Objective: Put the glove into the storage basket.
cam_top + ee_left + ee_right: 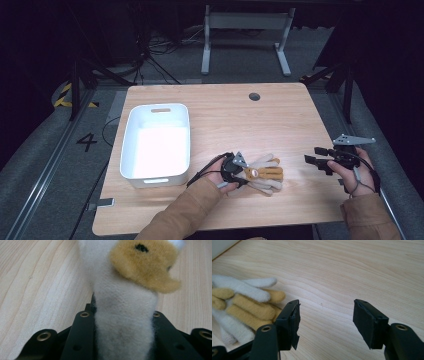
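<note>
Indoors, wooden table (225, 115), dark room, white bin (131, 150)

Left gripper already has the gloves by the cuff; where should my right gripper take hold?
Take the fingertip end of the gloves, coming in from the right gripper's side. The glove fingers lie flat on the table, pointing toward its open jaws, opposite the left gripper.

Light falls from above onto the pale wooden tabletop (225, 120), while the floor around it sinks into near-black at nine and three o'clock. The white rectangular plastic bin (131, 150) glares, its inside bleached featureless. The left gripper view is soft: the fuzzy cream-and-tan plush glove (125, 322) blurs at twelve o'clock
</note>
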The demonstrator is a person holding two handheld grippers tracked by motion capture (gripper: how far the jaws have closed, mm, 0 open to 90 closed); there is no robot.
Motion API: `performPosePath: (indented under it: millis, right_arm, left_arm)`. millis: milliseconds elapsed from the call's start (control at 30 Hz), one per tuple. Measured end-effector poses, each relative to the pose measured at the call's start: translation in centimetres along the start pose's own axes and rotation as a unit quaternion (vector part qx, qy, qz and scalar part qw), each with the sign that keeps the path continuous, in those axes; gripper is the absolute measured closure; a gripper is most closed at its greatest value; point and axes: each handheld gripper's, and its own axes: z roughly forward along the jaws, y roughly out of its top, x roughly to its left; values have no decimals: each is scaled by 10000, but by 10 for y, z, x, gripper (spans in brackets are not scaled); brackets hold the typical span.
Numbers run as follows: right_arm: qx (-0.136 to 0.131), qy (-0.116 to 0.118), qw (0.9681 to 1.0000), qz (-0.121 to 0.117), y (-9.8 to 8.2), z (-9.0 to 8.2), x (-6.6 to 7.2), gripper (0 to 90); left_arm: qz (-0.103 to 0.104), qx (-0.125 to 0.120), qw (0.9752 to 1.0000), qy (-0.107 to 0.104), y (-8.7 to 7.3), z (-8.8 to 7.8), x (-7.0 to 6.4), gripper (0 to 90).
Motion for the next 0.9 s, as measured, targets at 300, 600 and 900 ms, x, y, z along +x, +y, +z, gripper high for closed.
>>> performPosePath:
  millis: [300, 600, 900]
  right_arm:
    - [-1, -26, 10000, 11, 0, 0, -1, 393]
    - [-2, 12, 10000, -18, 5, 4, -2, 394]
    - [-18, 99, 9999, -76, 13, 12, 0, 394]
  left_arm:
    - [-260, -2, 9996, 99, 10, -13, -2, 719]
    - [-522, -336, 9980, 129, 14, -24, 2, 719]
    - [-754, -320, 9961, 330, 20, -39, 8, 719]
